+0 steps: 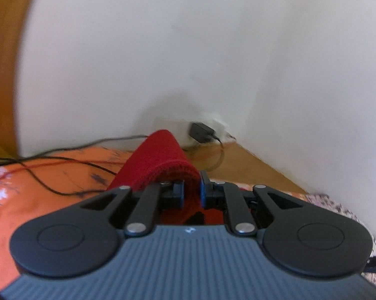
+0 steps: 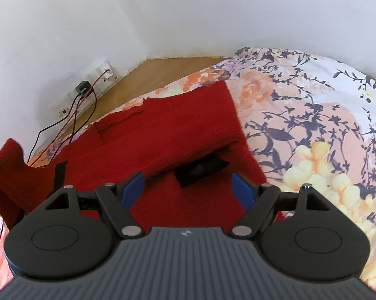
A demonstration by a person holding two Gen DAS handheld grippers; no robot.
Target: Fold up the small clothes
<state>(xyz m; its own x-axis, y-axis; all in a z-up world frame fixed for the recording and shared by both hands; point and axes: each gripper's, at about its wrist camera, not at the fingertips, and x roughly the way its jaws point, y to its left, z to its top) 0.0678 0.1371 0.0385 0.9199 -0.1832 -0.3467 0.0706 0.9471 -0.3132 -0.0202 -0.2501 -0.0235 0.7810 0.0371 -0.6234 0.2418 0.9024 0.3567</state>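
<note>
While left tool [image 1: 191,192] clamps raised edge of red garment [image 2: 163,135], mid-fold step in hand. Garment lies frame centre on floral bed [image 2: 313,115]. Right tool [image 2: 189,190] hovers, fingers apart. Next, likely: carry edge across, lay flat.

left gripper [image 1: 191,191]: ribbed grey body | black round-lobed linkage arms | silver screws | blue pads; right gripper [image 2: 189,190]: same
</note>
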